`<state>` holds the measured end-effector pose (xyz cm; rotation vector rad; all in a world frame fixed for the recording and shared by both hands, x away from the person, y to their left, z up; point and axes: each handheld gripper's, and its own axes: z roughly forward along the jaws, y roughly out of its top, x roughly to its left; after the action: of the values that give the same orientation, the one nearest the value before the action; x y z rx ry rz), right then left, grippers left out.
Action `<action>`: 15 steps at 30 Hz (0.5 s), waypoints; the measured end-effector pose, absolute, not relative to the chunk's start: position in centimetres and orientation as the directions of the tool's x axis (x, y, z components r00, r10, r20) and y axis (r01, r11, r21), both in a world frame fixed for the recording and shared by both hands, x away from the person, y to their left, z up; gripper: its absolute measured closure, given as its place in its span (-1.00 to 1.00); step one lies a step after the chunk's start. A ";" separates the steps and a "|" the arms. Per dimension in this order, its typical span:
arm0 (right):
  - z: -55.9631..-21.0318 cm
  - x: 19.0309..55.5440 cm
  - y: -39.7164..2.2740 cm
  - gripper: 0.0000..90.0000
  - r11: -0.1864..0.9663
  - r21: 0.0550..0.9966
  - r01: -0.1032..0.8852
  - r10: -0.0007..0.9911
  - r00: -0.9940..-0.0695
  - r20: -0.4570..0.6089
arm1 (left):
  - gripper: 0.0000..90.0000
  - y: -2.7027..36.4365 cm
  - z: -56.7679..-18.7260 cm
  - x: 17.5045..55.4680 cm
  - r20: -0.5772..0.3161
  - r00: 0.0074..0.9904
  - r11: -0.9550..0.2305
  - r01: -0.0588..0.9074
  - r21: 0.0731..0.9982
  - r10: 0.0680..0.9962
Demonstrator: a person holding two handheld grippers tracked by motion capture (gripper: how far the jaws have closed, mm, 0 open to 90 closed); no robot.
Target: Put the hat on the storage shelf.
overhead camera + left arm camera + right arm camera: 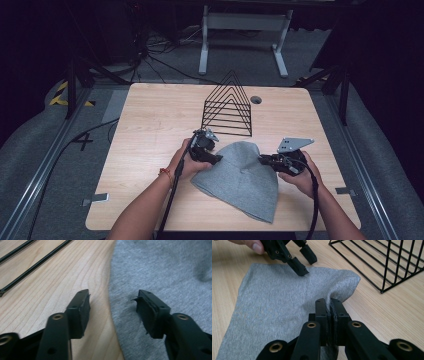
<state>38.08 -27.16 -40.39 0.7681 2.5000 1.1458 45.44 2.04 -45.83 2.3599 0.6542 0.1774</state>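
Item: grey knit beanie (240,177), soft, fine-ribbed jersey with a rounded crown, lying flat on your worktop (150,130) near its front edge, between your two hands.

Worktop: pale wood-grain board with rounded corners and a small round cable hole (256,99) near the far edge.

Wire rack (227,107): thin black metal rods bent into nested triangles, standing upright just behind the beanie and apart from it.

Left hand-held gripper (112,308): your jaws stand partly spread, astride the beanie's edge, one pad over bare wood, the other over the grey cloth. In the right gripper view one jaw tip looks to rest on the fabric, though the angle leaves that uncertain. No cloth is pinched between the pads.

Right hand-held gripper (329,305): your jaws are pressed together on a raised fold at the beanie's rim, and the knit puckers where the black pads pinch it.
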 end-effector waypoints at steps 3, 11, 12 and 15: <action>-40.4 38.1 -27.2 0.90 0.545 0.763 0.348 0.575 -0.817 -0.038 | 0.39 1.8 -45.7 45.1 -0.049 0.874 -0.659 0.400 0.637 0.483; -40.6 38.2 -27.3 0.91 0.540 0.763 0.357 0.582 -0.813 -0.031 | 0.87 1.9 -45.8 45.0 -0.093 0.882 -0.648 0.407 0.644 0.462; -40.7 38.2 -27.4 0.90 0.538 0.764 0.357 0.583 -0.812 -0.031 | 0.88 2.0 -45.8 45.0 -0.089 0.883 -0.649 0.404 0.644 0.461; -40.6 38.2 -27.6 0.91 0.532 0.768 0.357 0.586 -0.809 -0.029 | 0.89 2.4 -45.5 45.0 -0.085 0.873 -0.634 0.413 0.654 0.480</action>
<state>38.24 -27.63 -40.64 0.7882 2.4893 1.1515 45.01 2.41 -45.48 2.3391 0.6411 0.1254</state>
